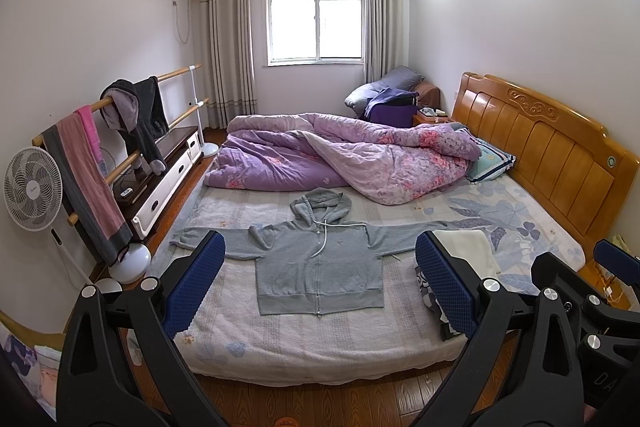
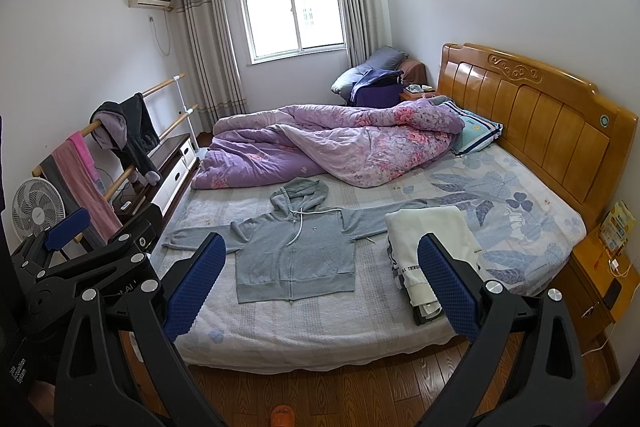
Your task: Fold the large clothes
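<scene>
A grey zip hoodie (image 1: 318,267) lies flat and face up on the bed, sleeves spread out to both sides, hood towards the quilt; it also shows in the right wrist view (image 2: 294,255). My left gripper (image 1: 320,285) is open and empty, held back over the bed's front edge, apart from the hoodie. My right gripper (image 2: 320,285) is open and empty too, beside the left one. A stack of folded clothes (image 2: 430,247) with a white piece on top lies right of the hoodie, over the end of its right sleeve.
A crumpled purple quilt (image 1: 340,159) fills the far half of the bed. The wooden headboard (image 1: 548,151) is at the right with a pillow (image 1: 490,159). A clothes rail (image 1: 120,131), a fan (image 1: 32,189) and a low cabinet (image 1: 168,171) stand left. A bedside table (image 2: 600,275) is right.
</scene>
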`<state>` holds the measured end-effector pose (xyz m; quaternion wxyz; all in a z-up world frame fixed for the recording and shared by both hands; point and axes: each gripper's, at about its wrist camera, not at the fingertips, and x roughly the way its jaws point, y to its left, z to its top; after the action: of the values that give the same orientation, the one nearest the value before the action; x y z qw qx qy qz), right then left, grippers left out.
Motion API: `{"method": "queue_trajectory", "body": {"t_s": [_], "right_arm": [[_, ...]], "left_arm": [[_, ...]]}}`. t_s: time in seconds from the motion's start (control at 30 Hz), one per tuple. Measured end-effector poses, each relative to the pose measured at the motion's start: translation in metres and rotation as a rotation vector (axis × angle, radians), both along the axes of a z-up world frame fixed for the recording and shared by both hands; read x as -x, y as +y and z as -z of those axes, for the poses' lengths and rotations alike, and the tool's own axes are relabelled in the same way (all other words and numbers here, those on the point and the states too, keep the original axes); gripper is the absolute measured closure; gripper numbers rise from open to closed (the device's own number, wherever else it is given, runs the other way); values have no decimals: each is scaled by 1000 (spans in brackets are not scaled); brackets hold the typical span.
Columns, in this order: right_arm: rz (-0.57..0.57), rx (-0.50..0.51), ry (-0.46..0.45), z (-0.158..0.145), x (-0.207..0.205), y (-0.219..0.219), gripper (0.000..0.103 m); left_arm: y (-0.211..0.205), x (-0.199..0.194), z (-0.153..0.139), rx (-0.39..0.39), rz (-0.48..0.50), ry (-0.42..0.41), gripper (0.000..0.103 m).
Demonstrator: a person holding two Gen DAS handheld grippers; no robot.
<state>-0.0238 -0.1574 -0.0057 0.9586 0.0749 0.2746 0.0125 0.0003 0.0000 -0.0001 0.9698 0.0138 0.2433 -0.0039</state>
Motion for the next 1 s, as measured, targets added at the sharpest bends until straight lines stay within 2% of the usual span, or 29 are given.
{"method": "queue_trajectory", "body": {"t_s": [1.0], "right_arm": [[0,-1,-7,-2,0,-2,10]], "left_arm": [[0,0,0,-3,-1,-4,7]]}}
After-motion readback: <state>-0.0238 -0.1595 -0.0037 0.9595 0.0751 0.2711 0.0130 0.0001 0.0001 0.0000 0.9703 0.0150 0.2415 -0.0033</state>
